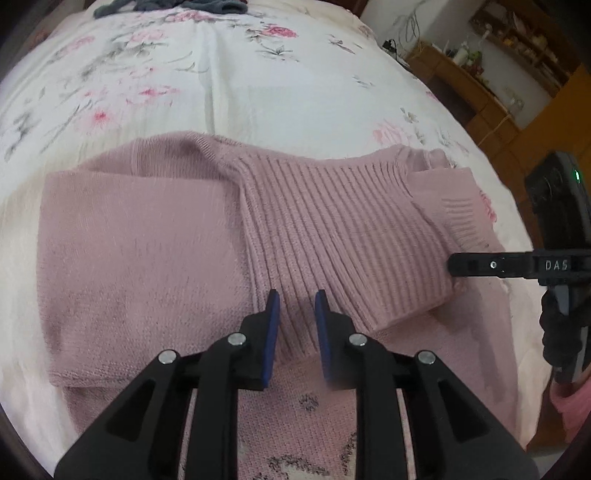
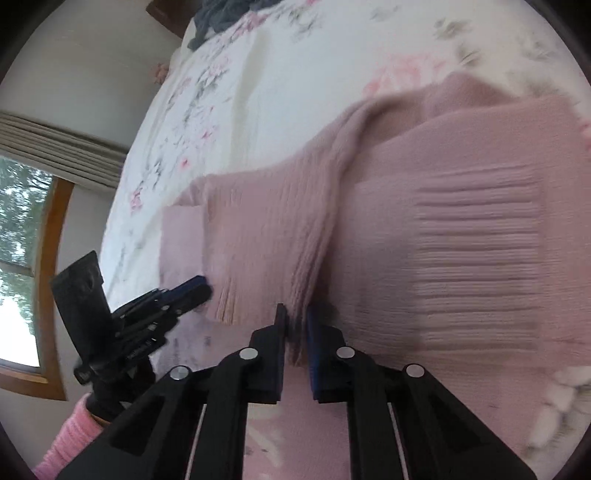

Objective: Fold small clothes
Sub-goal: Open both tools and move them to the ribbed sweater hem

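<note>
A pink knitted sweater [image 1: 147,258] lies on the floral bedsheet [image 1: 258,92], with one sleeve laid flat on the left and a ribbed cuff [image 1: 458,214] at the right. A wide ribbed band [image 1: 332,229] runs across its middle. My left gripper [image 1: 297,295] has the near edge of that band between its blue pads and is shut on it. My right gripper [image 2: 295,314] is shut on a thick fold of the same ribbed band [image 2: 266,240], and its tip [image 1: 450,264] sits at the band's right corner. The left gripper [image 2: 201,288] pinches the band's other corner.
Dark grey clothes [image 1: 166,5] lie in a heap at the far edge of the bed. Wooden shelves [image 1: 480,92] stand beyond the bed's right side. A window [image 2: 22,240] is on the left wall. A person's pink sleeve [image 2: 70,439] shows behind the left gripper.
</note>
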Action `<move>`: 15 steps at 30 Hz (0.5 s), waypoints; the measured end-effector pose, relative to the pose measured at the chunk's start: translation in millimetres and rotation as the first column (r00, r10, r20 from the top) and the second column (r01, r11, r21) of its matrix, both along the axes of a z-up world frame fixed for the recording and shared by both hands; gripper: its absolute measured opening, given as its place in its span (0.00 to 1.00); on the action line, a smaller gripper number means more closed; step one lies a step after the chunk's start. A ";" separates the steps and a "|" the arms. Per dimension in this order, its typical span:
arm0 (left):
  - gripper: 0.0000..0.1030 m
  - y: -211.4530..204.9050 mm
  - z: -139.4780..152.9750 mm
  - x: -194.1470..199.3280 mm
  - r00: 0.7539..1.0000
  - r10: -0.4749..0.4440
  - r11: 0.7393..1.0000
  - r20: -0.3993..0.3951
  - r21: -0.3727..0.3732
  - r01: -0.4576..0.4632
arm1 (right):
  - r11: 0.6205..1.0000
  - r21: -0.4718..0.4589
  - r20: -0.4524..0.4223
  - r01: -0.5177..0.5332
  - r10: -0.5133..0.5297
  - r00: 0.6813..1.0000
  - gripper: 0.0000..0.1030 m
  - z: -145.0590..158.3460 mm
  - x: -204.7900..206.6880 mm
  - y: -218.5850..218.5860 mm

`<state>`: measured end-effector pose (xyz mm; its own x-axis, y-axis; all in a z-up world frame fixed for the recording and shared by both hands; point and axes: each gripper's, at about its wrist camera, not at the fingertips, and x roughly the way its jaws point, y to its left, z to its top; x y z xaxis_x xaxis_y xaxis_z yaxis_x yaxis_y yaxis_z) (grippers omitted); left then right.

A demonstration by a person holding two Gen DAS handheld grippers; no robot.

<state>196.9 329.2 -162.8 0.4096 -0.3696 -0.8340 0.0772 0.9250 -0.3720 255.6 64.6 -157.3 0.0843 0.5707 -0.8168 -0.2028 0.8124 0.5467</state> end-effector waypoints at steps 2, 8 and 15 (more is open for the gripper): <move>0.18 3.8 -6.8 0.6 1.000 0.011 1.000 -0.018 -0.016 -0.011 | 1.000 -0.014 -0.010 0.003 -0.003 1.000 0.10 -7.5 -1.7 -7.1; 0.18 6.1 -3.2 -7.6 0.998 0.053 0.999 -0.026 -0.007 -0.053 | 1.000 0.010 -0.026 0.014 -0.013 1.000 0.13 -19.9 -4.7 -14.1; 0.34 6.4 33.4 -86.2 0.994 0.113 0.993 -0.011 0.015 -0.113 | 0.999 -0.012 0.078 0.039 -0.038 0.996 0.23 26.9 -99.0 -55.0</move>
